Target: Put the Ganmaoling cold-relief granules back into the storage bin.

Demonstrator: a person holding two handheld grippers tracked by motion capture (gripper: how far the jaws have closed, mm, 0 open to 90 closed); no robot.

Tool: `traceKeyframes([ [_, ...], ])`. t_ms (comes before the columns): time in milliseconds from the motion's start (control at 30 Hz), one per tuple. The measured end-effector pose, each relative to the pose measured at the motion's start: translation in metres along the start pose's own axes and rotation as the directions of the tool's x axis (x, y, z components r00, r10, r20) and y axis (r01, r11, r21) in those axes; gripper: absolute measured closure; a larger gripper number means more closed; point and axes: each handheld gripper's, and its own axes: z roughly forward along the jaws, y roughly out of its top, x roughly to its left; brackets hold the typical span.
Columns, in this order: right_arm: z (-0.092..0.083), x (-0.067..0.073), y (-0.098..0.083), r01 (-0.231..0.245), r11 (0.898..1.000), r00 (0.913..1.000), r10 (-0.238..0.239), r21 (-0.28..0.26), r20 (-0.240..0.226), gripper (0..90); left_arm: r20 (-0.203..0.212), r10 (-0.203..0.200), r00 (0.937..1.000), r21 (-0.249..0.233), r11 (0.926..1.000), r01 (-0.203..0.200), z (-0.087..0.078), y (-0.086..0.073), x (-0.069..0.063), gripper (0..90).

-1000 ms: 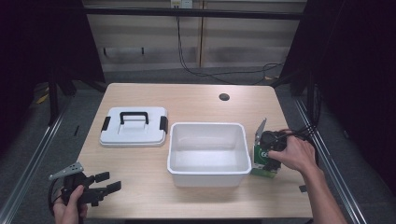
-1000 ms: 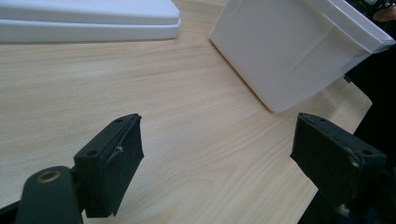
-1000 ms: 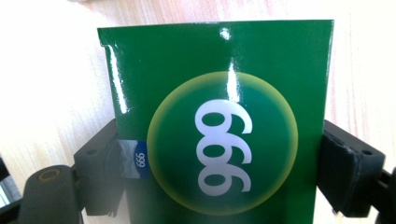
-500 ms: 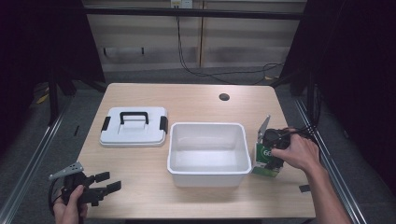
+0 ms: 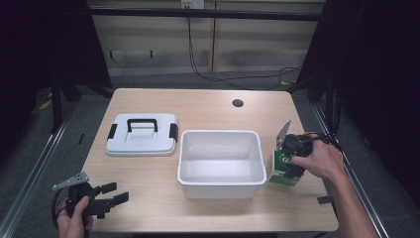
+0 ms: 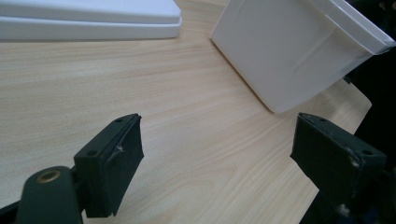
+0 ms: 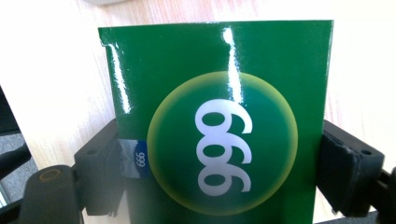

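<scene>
My right gripper (image 5: 286, 166) clamped the green box (image 7: 219, 126) at centre right of the high view, just beside the white bin (image 5: 219, 191). My left gripper (image 5: 109, 196) idled open, lower left. Next, I judged, came lifting the box over the rim and into the bin.

White bin (image 5: 219, 184), handled lid (image 5: 142, 135), table (image 5: 198, 106)

Even overhead light falls on the pale surface (image 5: 208, 114); the surroundings lie dark. Glare streaks the glossy green box (image 7: 219, 126) between the right tool's jaws, with overexposed white beyond it. Shadows are soft.
</scene>
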Motion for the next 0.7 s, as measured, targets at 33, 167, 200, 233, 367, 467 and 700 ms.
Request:
traceKeyframes([
  [33, -0.002, -0.001, 0.0, 0.011, 1.0, 0.9999, -0.011, -0.001, 0.004, 15.6, 0.0, 0.003, 1.0, -0.003, 1.0, -0.003, 0.0, 0.0, 0.0, 16.2],
  [167, -0.009, 0.0, -0.002, 0.0, 1.0, 1.0, 0.0, -0.013, 0.004, 15.6, 0.0, 0.005, 1.0, -0.001, 1.0, -0.005, 0.0, 0.0, 0.0, 16.2],
  [200, -0.009, 0.0, -0.002, 0.0, 1.0, 1.0, 0.0, -0.013, 0.004, 15.6, 0.0, 0.005, 1.0, -0.001, 1.0, -0.005, 0.0, 0.0, 0.0, 16.3],
  [233, -0.016, 0.0, -0.004, 0.002, 1.0, 1.0, -0.002, -0.017, 0.007, 15.6, -0.001, 0.007, 1.0, -0.001, 1.0, -0.007, -0.001, 0.0, -0.001, 16.2],
  [367, -0.024, 0.001, -0.006, -0.006, 1.0, 0.9998, 0.007, -0.018, 0.02, 15.6, 0.001, 0.009, 1.0, -0.001, 1.0, -0.009, -0.001, 0.0, -0.001, 16.2],
  [467, -0.031, 0.001, -0.005, 0.005, 1.0, 0.9997, -0.004, -0.017, 0.022, 15.6, 0.001, 0.007, 1.0, 0.0, 1.0, -0.007, -0.001, 0.0, -0.001, 16.2],
  [700, -0.045, 0.004, -0.002, 0.013, 1.0, 0.9997, -0.013, 0.0, 0.023, 15.6, 0.001, 0.006, 1.0, -0.002, 1.0, -0.006, -0.001, -0.001, -0.001, 16.3],
])
